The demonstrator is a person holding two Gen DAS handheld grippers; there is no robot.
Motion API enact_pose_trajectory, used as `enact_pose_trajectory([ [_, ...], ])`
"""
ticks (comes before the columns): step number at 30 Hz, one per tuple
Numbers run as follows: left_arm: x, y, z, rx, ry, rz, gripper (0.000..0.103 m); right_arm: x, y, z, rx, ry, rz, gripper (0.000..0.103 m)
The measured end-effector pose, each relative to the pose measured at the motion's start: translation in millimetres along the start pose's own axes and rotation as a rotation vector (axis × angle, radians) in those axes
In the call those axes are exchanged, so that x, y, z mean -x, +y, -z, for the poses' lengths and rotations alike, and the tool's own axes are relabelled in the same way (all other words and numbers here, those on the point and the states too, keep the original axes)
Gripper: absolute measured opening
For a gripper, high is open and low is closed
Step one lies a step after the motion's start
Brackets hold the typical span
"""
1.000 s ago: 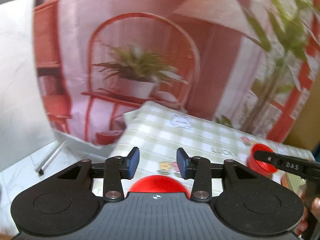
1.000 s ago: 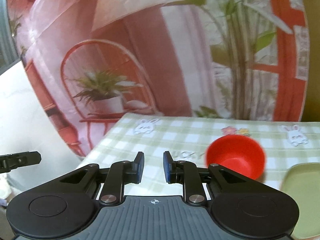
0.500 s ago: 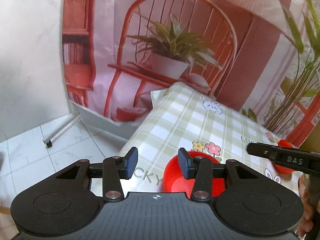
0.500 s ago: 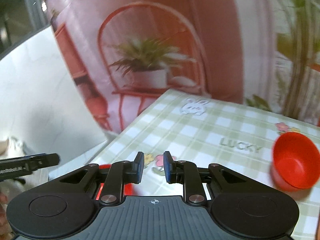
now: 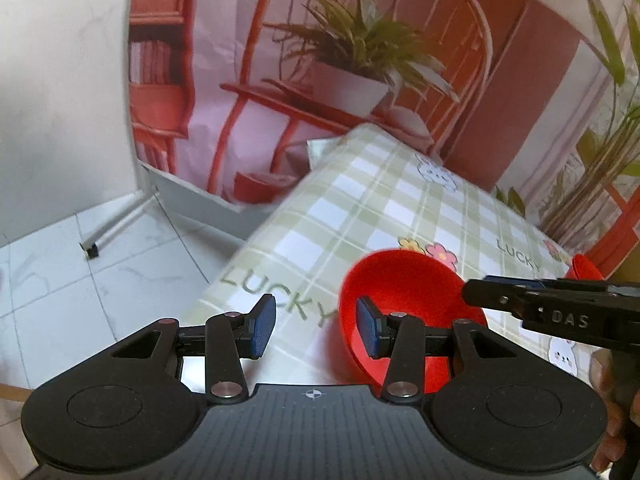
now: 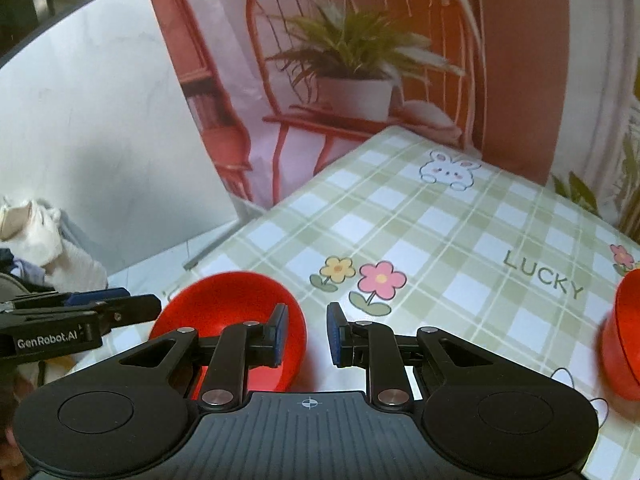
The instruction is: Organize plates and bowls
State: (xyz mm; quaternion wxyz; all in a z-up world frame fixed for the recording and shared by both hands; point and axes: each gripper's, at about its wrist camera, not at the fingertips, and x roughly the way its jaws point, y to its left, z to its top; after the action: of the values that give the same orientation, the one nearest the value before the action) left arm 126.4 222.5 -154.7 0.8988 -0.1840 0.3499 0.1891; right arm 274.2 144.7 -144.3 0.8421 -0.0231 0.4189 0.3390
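**Near the bench corner, both claws stand over the red bowl**

Near the front corner of the bench (image 6: 460, 216), which is covered in a green-and-white checked cloth printed with flowers, rabbits and the word LUCKY, sits the round red plastic bowl (image 5: 404, 292) you are working on. Your left claw (image 5: 316, 330) has its blue pads parted with nothing between them; its right pad overlaps the bowl's near rim in its own view, and whether it touches the rim cannot be told. Your right claw (image 6: 307, 334) shows a narrower gap, also with nothing gripped, and its left pad lies over the far side of the same bowl (image 6: 240, 308) in its own view.

Each claw shows in the other's camera: the right one comes in from the right edge of the left view, its tip over the bowl; the left one comes in from the left edge of the right view, its tip just beside the bowl's rim.

A second red bowl (image 6: 624, 336) stands well apart at the right side of the cloth. Behind the bench hangs a printed backdrop (image 6: 360, 60) of a red chair and a potted plant.
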Motion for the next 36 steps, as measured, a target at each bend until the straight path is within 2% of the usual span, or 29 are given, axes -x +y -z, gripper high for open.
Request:
enact_pose_trajectory([
  [10,-15,-14,17,-0.014,0.052,0.046,0.047,-15,-1,8,-0.001,0.046,-0.004,0.019],
  [20,-21,-10,17,0.046,0.064,0.046,0.046,-22,-1,14,-0.015,0.071,-0.011,0.017],
  [23,-20,-8,16,0.062,0.056,0.049,0.037,-23,0,15,-0.026,0.074,-0.015,0.015],
  [25,-19,-9,16,0.056,0.044,0.058,0.024,-23,1,16,-0.025,0.075,-0.016,0.013],
  [27,-18,-10,16,0.05,0.035,0.063,0.018,-22,1,16,-0.026,0.072,-0.013,0.012],
  [36,-18,-13,15,0.039,0.035,0.07,0.014,-17,-4,20,-0.072,0.058,-0.013,0.007],
])
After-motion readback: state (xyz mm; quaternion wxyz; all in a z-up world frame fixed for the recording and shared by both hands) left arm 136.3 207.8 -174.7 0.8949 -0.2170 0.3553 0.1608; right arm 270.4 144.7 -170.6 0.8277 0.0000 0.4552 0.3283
